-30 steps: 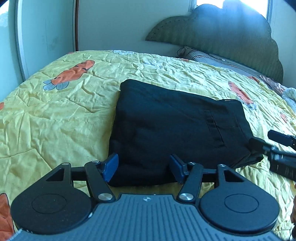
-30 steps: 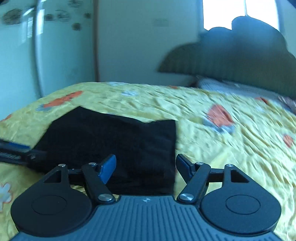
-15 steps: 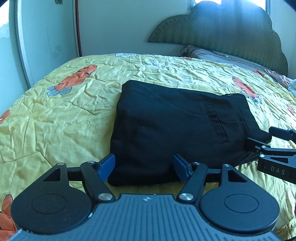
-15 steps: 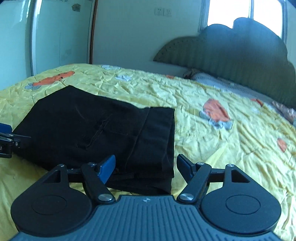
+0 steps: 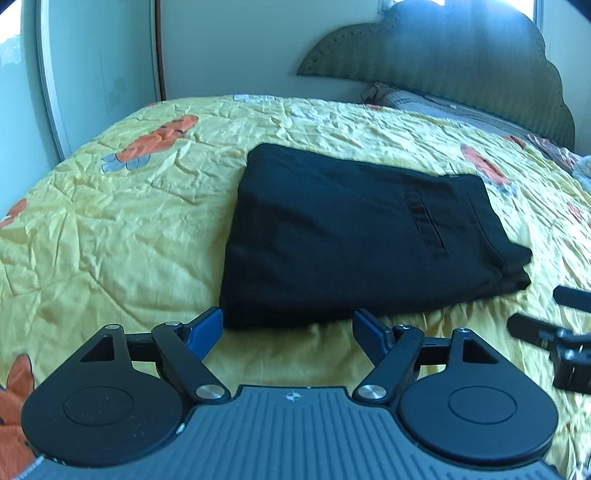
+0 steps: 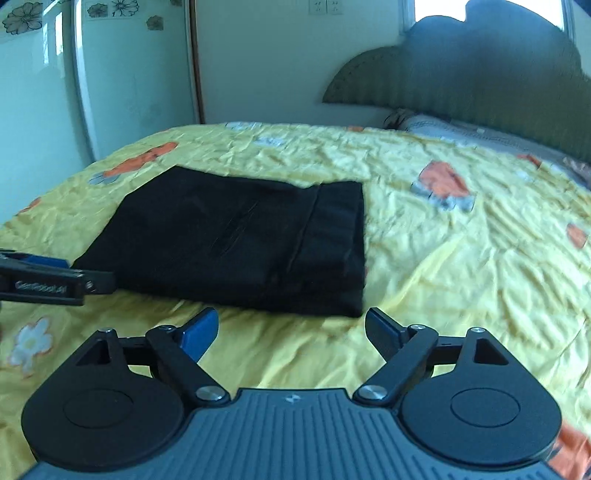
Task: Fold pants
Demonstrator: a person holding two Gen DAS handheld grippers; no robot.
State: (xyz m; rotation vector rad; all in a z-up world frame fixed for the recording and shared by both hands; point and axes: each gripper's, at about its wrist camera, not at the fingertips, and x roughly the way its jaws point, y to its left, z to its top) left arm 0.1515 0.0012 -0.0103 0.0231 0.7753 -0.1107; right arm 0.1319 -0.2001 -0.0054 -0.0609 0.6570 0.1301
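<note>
1. The black pants [image 5: 347,236] lay folded into a compact rectangle on the yellow bedspread [image 5: 110,229], near the foot of the bed and well short of the pillows.
2. In the left wrist view a slit pocket and the waistband end of the pants faced right, with the stacked layers showing at that corner.
3. The left gripper [image 5: 288,328] sat just in front of the near edge of the pants, its jaws spread apart and having just been opening, with only bedspread between the blue pads and no cloth.
4. The right gripper [image 6: 291,330] sat just in front of the pants' near right corner, its jaws likewise wide and just opened further, holding nothing.
5. Neither gripper touched the pants.
6. In the right wrist view the left gripper entered from the left edge, and white lettering on its black finger [image 6: 40,286] was too blurred to read with certainty.
7. A small logo mark [image 6: 291,398] sat on the grey ribbed body of the right gripper; it carried no letters.
8. The bedspread bore orange carrot prints [image 5: 159,136] and white flowers.
9. A dark scalloped headboard [image 6: 480,74] stood at the far end, and a sticker of outlined flowers [image 6: 26,16] showed on the pale wardrobe door at left.
10. Two wall sockets [image 6: 325,5] sat on the wall at the top edge.
</note>
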